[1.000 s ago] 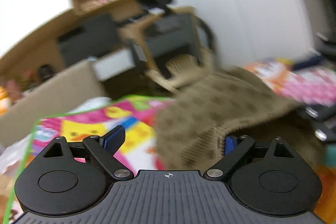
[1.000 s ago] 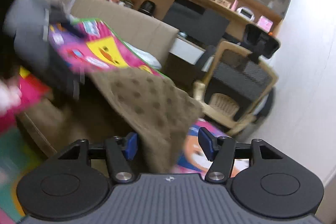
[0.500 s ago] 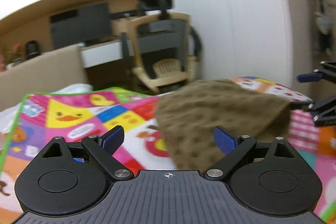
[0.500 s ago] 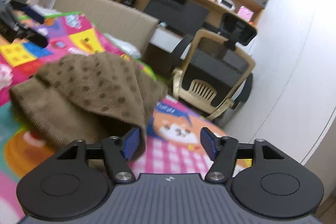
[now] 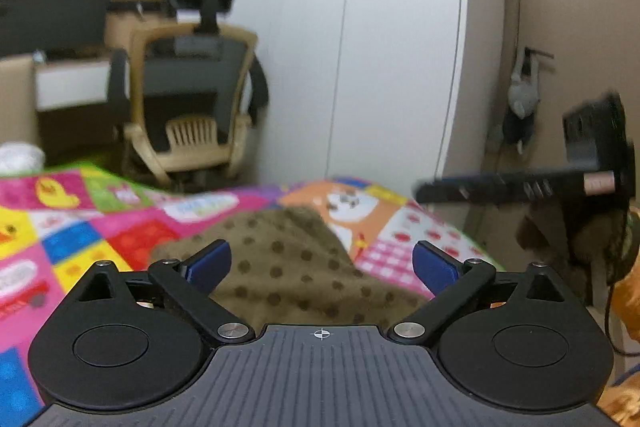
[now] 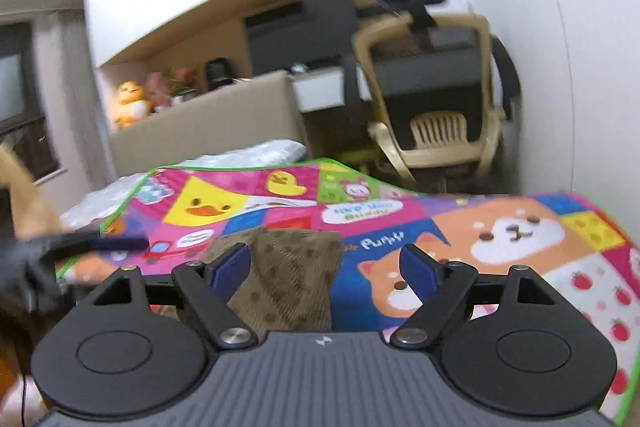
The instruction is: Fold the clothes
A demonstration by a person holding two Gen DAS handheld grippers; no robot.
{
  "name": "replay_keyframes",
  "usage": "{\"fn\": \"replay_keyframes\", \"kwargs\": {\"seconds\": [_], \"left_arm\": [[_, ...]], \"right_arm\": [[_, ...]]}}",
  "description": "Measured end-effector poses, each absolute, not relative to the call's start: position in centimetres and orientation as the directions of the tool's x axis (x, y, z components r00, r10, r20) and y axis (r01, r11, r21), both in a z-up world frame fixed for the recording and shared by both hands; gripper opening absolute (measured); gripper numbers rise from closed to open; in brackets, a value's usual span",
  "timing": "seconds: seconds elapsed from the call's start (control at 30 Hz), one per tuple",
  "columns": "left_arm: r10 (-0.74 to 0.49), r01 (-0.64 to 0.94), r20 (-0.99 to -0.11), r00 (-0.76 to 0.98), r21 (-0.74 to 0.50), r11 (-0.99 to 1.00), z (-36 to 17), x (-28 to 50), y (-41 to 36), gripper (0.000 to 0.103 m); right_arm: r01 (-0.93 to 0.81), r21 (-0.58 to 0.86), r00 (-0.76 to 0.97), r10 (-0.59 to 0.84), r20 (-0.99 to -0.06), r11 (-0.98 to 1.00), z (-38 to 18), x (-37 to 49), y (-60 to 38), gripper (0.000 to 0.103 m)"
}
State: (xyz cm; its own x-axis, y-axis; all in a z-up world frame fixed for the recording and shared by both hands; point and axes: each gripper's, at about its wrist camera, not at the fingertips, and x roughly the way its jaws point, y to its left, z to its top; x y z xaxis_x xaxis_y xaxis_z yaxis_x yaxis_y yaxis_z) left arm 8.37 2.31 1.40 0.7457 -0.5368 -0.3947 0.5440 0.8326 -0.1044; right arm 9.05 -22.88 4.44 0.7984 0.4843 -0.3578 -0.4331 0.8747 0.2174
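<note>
A brown knitted garment with dark dots (image 5: 288, 267) lies bunched on the colourful play mat (image 5: 80, 227). My left gripper (image 5: 320, 261) hovers just short of it, open, with nothing between its blue pads (image 5: 208, 265). In the right wrist view the same garment (image 6: 292, 275) lies below my right gripper (image 6: 324, 267), which is also open and holds nothing. The right gripper (image 5: 520, 183) shows blurred at the right of the left wrist view. The left gripper (image 6: 80, 243) is a dark blur at the left of the right wrist view.
A beige office chair (image 6: 436, 99) stands beyond the mat's far edge before a desk and shelves. A beige padded panel (image 6: 200, 123) with plush toys (image 6: 130, 103) behind it runs along the left. White crinkled sheeting (image 6: 248, 155) lies past the mat. A white wall (image 5: 360, 47) is at the right.
The garment, earlier lifted and draped near both grippers' fingers, now rests on the mat. Both grippers have drawn back from it and tilted upward, staying open.
</note>
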Motion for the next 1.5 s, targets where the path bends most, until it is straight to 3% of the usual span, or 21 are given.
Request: {"fn": "replay_keyframes", "kwargs": {"seconds": [0.27, 0.47, 0.57, 0.67, 0.83, 0.93, 1.07, 1.2, 1.4, 1.5], "left_arm": [[-0.523, 0.548, -0.550, 0.651, -0.136, 0.825, -3.9, 10.9, 3.7, 0.100], [-0.384, 0.436, -0.593, 0.708, -0.061, 0.898, -5.8, 10.0, 5.2, 0.100], [-0.358, 0.356, -0.631, 0.688, -0.137, 0.924, -6.6, 10.3, 6.7, 0.101], [-0.405, 0.377, -0.616, 0.675, -0.184, 0.908, -5.2, 10.0, 7.8, 0.100], [-0.532, 0.460, -0.458, 0.712, -0.268, 0.846, 0.1, 11.7, 8.6, 0.100], [-0.561, 0.436, -0.386, 0.733, -0.367, 0.822, 1.2, 14.9, 7.7, 0.100], [-0.579, 0.349, -0.467, 0.668, -0.490, 0.798, -1.8, 20.1, 5.5, 0.100], [-0.552, 0.391, -0.504, 0.664, -0.396, 0.831, -3.0, 20.8, 4.2, 0.100], [-0.546, 0.366, -0.466, 0.696, -0.424, 0.828, -0.7, 18.1, 6.2, 0.100], [-0.481, 0.333, -0.471, 0.739, -0.365, 0.869, -0.4, 15.7, 7.3, 0.100]], "right_arm": [[-0.416, 0.139, 0.777, 0.431, -0.459, 0.899, 2.1, 14.6, -18.1, 0.082], [-0.420, -0.203, 0.809, 0.263, -0.526, 0.884, -1.8, 20.6, -13.8, 0.082], [-0.419, -0.278, 0.818, 0.226, -0.529, 0.864, -3.1, 21.2, -13.7, 0.082], [-0.388, -0.232, 0.832, 0.231, -0.504, 0.892, -2.3, 20.0, -15.3, 0.082], [-0.370, 0.003, 0.837, 0.335, -0.433, 0.929, 1.6, 18.5, -19.2, 0.082], [-0.424, 0.054, 0.814, 0.407, -0.415, 0.904, 2.7, 19.2, -19.0, 0.082], [-0.439, 0.013, 0.802, 0.398, -0.446, 0.898, 2.2, 19.0, -17.8, 0.082], [-0.440, -0.002, 0.803, 0.392, -0.449, 0.898, 1.1, 16.0, -17.3, 0.082], [-0.476, -0.046, 0.723, 0.361, -0.589, 0.878, -3.4, 11.5, -16.4, 0.082], [-0.481, -0.100, 0.717, 0.325, -0.616, 0.871, -3.9, 10.5, -16.4, 0.082]]}}
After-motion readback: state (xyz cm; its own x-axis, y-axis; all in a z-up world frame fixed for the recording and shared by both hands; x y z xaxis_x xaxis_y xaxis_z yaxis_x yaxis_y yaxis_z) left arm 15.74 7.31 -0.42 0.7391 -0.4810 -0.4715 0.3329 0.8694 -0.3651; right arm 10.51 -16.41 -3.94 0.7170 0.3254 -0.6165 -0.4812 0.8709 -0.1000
